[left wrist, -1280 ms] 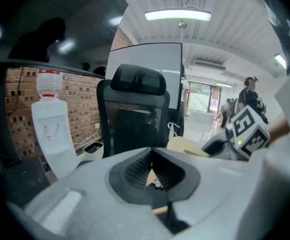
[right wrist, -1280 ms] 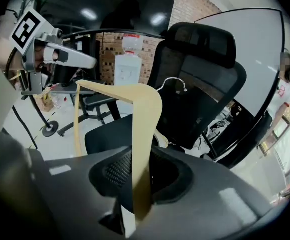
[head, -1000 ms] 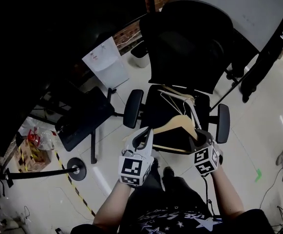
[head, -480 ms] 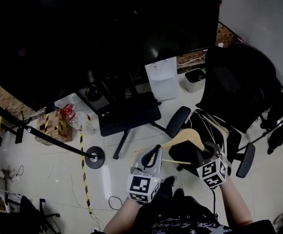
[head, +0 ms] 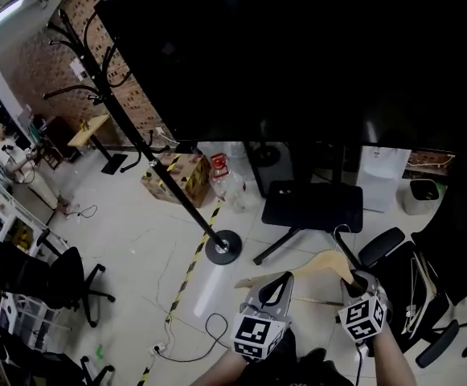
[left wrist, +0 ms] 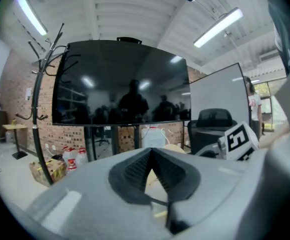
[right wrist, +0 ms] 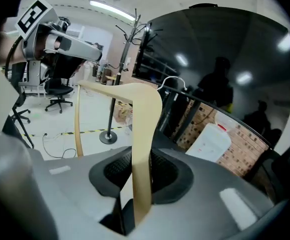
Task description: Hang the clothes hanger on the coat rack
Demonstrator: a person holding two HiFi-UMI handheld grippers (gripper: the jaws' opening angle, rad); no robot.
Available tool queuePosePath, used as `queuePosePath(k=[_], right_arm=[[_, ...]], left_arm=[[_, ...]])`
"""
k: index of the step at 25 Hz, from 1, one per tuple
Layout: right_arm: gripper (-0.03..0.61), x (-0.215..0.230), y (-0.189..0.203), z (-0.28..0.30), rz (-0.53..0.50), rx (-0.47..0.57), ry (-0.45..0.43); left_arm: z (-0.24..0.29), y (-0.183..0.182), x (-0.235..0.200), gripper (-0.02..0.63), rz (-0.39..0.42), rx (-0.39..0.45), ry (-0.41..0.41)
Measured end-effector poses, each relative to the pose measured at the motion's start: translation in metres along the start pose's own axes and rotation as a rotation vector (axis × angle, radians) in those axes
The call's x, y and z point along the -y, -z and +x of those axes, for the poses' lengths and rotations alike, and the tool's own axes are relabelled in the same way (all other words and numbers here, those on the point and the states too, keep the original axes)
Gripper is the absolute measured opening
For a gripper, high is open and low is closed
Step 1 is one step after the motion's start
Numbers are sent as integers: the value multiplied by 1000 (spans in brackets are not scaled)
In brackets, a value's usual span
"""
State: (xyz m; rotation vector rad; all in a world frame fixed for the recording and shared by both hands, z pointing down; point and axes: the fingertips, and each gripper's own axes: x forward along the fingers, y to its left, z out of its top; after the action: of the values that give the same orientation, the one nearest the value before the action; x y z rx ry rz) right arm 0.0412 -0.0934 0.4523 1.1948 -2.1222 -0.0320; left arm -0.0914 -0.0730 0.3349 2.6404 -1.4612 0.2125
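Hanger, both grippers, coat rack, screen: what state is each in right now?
Hanger: lifted in the air, carried by both grippers, not yet on the rack.
Right gripper: shut on the hanger's wooden arm.
Left gripper: shut, with the hanger's other end between its jaws.
Coat rack: standing upright, hooks bare.
Screen: dark, showing only reflections.
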Motion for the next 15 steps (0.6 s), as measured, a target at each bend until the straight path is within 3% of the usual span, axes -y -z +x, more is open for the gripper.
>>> queuePosePath(k=[9,15], right_arm=[[92,-44,-117,50,-222,153,-127],[92,-89,-194,90,-307,233,-183]], left_arm=[[-54,-27,-101,5,6,110,-260],[-78,-31,-165,5,-4,112,-324]])
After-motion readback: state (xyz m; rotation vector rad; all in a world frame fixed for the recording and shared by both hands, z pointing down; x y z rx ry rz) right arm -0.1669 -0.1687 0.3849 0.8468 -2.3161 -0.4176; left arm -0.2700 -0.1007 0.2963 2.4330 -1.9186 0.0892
